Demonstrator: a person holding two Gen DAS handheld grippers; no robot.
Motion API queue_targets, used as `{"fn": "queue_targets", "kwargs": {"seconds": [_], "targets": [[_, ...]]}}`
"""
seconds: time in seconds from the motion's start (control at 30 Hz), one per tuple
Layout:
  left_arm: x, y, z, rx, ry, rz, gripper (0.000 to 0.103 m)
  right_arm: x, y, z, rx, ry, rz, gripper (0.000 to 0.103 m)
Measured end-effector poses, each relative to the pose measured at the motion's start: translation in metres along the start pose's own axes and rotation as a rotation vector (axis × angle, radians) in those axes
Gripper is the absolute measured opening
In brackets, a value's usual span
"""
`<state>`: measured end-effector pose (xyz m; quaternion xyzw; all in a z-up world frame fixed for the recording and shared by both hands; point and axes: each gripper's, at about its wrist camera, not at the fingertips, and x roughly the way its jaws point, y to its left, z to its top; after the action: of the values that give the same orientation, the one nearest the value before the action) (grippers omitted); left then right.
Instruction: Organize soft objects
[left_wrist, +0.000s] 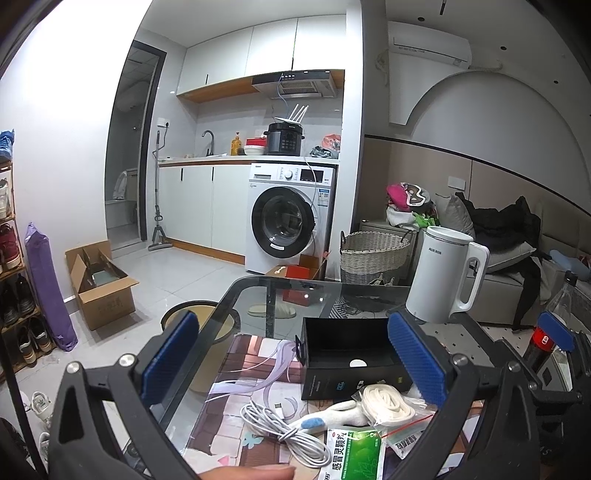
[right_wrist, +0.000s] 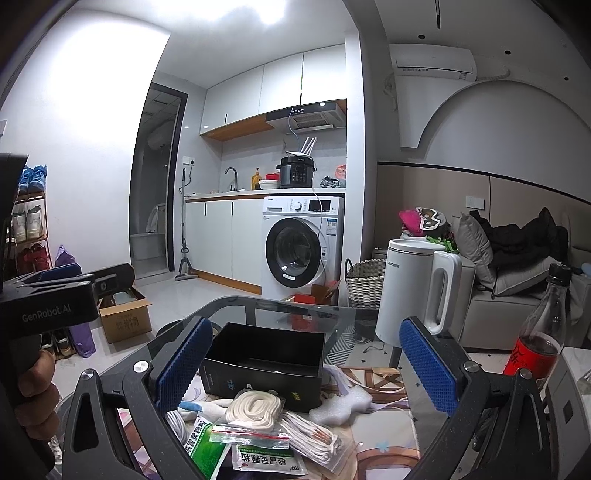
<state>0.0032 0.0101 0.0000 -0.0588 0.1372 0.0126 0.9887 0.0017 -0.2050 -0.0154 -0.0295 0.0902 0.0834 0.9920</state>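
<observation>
Both grippers, left & right: jaws wide apart, holding nothing.

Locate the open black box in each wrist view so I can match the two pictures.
Left wrist view: the black box sits right of centre on the glass table, just inside the right blue pad.
Right wrist view: the black box sits left of centre, beside the left blue pad.
Shared landmark: the white kettle stands behind and right of it in both.
</observation>
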Motion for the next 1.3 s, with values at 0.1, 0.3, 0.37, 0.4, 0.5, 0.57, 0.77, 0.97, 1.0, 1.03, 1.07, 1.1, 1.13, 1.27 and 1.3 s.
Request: {"fn": "queue_targets", "kwargs": {"seconds": [0.1, 0.3, 0.37, 0.4, 0.5, 0.57, 0.77, 0.97, 1.0, 1.03, 1.07, 1.1, 1.13, 1.27, 1.3], "targets": [[-0.001, 0.002, 0.001, -0.008, -0.003, -0.003, 0.103, 0.000, 0.000, 0.000, -0.001, 0.000, -0.001, 0.103], [0.000, 0.003, 0.001, -0.015, 0.002, -0.018, 0.103, 0.000, 0.001, -0.001, -0.003, -0.002, -0.002, 0.103], [-0.001, 0.002, 0.001, -0.014, -0.001, -0.022, 0.103, 0.000, 0.001, -0.001, -0.004, -0.002, 0.000, 0.103], [-0.001, 0.003, 0.001, -0.013, -0.003, -0.023, 0.103, -0.001, 0.002, -0.001, -0.005, -0.003, 0.001, 0.103], [-0.001, 0.003, 0.001, -0.013, -0.003, -0.031, 0.103, -0.001, 0.002, 0.000, -0.005, -0.003, 0.002, 0.103], [-0.001, 0.004, 0.001, -0.018, 0.001, -0.037, 0.103, -0.001, 0.002, -0.001, -0.005, -0.003, 0.001, 0.103], [-0.002, 0.003, 0.002, -0.005, -0.010, -0.013, 0.103, -0.001, 0.002, -0.001, -0.004, -0.003, 0.001, 0.103], [0.004, 0.008, 0.002, -0.017, 0.012, 0.005, 0.102, -0.001, 0.002, -0.001, -0.005, -0.004, 0.002, 0.103], [0.006, 0.008, 0.002, -0.012, 0.021, -0.003, 0.102, -0.001, 0.002, -0.001, -0.005, -0.004, 0.002, 0.103], [0.006, 0.007, 0.002, -0.004, 0.026, -0.005, 0.102, -0.001, 0.002, -0.001, -0.003, -0.004, 0.002, 0.103], [0.007, 0.006, 0.002, 0.003, 0.028, -0.004, 0.102, -0.001, 0.002, -0.001, -0.001, -0.003, 0.004, 0.103], [0.007, 0.005, 0.001, 0.007, 0.029, -0.004, 0.102, 0.000, 0.001, 0.000, 0.006, 0.001, 0.007, 0.103], [0.007, 0.003, 0.001, 0.016, 0.032, -0.004, 0.102, 0.000, 0.001, 0.001, 0.017, 0.012, 0.008, 0.103], [0.017, -0.001, 0.004, 0.046, 0.087, -0.012, 0.102, 0.009, -0.006, 0.012, 0.045, 0.076, 0.057, 0.103], [0.021, -0.001, 0.005, 0.046, 0.111, -0.015, 0.102, 0.012, -0.008, 0.015, 0.049, 0.090, 0.070, 0.103]]}}
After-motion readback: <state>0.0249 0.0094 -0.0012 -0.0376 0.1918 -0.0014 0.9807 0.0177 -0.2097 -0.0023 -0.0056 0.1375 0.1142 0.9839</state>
